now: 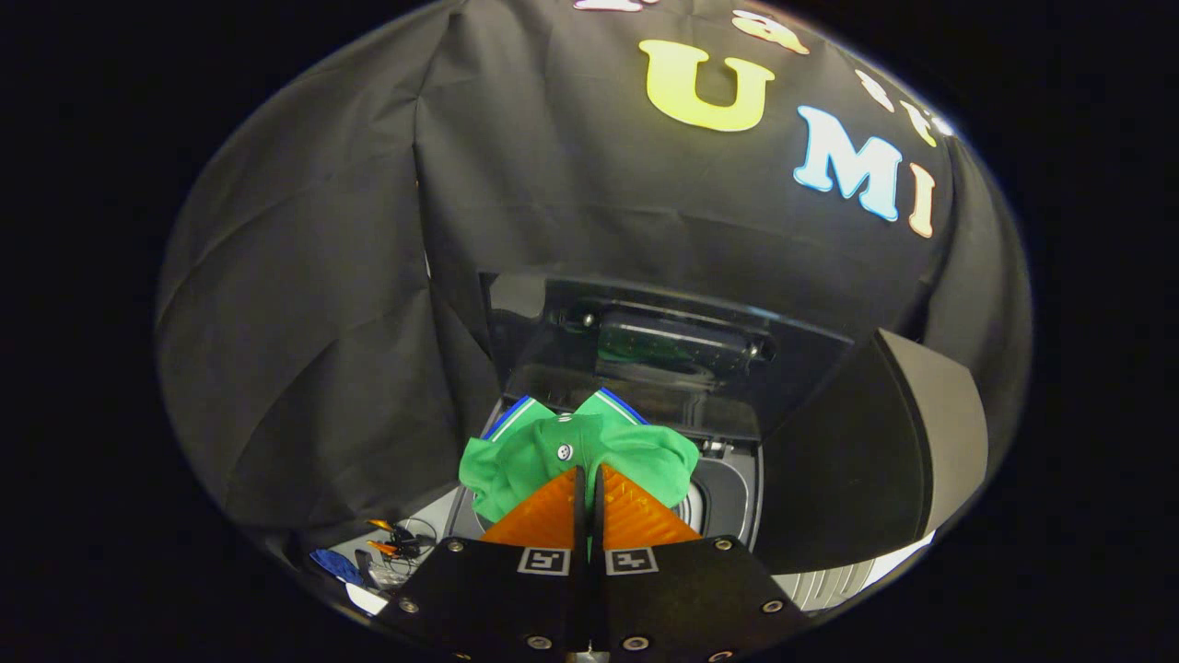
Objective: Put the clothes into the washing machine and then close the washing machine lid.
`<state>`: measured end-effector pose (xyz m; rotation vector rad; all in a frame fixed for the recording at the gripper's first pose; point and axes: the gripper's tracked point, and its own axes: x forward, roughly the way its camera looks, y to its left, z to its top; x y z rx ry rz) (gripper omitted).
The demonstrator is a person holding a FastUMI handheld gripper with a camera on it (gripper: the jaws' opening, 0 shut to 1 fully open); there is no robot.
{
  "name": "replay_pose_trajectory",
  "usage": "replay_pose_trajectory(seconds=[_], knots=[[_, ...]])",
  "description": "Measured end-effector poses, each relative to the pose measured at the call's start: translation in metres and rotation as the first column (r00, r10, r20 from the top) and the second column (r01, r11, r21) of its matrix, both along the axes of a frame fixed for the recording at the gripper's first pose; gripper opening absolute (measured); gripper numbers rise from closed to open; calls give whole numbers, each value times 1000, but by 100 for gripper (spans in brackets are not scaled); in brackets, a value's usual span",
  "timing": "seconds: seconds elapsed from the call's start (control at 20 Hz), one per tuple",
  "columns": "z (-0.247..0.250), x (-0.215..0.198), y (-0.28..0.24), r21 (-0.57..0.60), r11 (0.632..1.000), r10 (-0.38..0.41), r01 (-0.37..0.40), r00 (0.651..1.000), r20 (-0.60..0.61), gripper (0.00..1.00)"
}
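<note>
Black cloth booth wall (368,276) fills the backdrop. Below it, top-loading washing machine with dark glossy body (728,497); its hinged dark glass lid (645,341) stands raised and open behind the drum opening. Grey curved panel (939,433) sits off to the machine's right. Green polo shirt with blue-and-white striped sleeve cuffs and a white button (525,451) hangs bunched just over the drum opening, ahead of the fingers, cuffs pointing up toward the lid. Hand-held gripper (589,479): fingers pinched nearly together with the green fabric caught between the tips, so it is clamped on the shirt. Shirt not yet down in the drum. Small clutter left of the machine: blue item (336,566) and an orange-and-black wiry object (396,543), too small to identify.
</note>
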<state>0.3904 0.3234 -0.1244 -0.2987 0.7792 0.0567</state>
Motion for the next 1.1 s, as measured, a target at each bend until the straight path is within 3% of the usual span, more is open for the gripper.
replay_pose_trajectory(seconds=[0.6,1.1], knots=[[-81,30,-31,-11,998,-58,57,994,-91,0],[-156,29,-49,-31,997,-75,70,973,-217,0]])
